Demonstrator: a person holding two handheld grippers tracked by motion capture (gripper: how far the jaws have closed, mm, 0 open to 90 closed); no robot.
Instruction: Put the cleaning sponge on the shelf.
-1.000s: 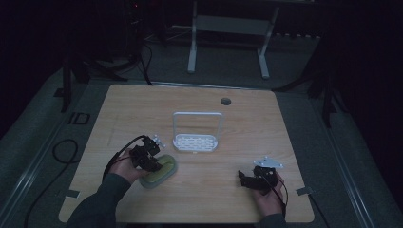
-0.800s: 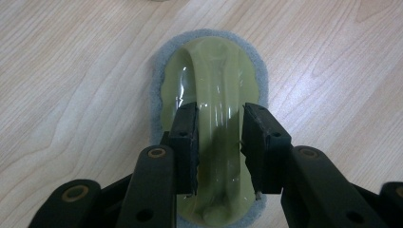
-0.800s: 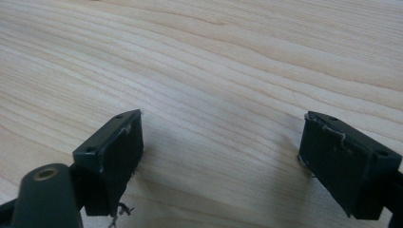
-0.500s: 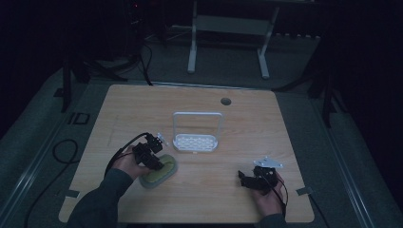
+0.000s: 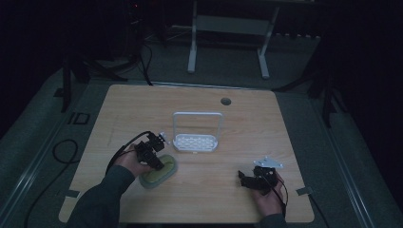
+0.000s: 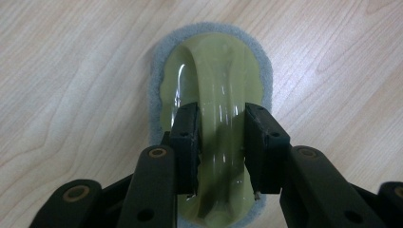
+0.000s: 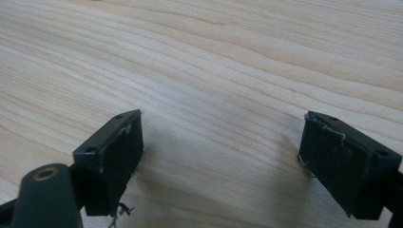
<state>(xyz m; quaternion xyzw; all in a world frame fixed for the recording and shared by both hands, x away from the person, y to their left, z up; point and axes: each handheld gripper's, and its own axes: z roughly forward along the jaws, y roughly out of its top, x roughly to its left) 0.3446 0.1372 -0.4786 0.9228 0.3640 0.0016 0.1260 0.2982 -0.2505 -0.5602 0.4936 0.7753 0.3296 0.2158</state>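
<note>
A scrubber (image 5: pixel 161 175) with a glossy olive-green top and a grey pad underneath lies flat on the wooden table (image 5: pixel 142 109) at the front left. My left gripper (image 5: pixel 158 163) comes down on it from above. In the left gripper view the raised handle of the scrubber (image 6: pixel 214 71) runs between the two black pads (image 6: pixel 186 137), which sit against its sides. The jaws have just been closing on that handle. My right gripper (image 5: pixel 243 179) rests low at the front right, and its jaws (image 7: pixel 221 156) stand wide apart over bare wood.
A white wire rack (image 5: pixel 197 137) with a perforated base stands in the middle of the table, just right of the scrubber. A round cable hole (image 5: pixel 226 101) sits near the far edge. Cables trail off the table's left side.
</note>
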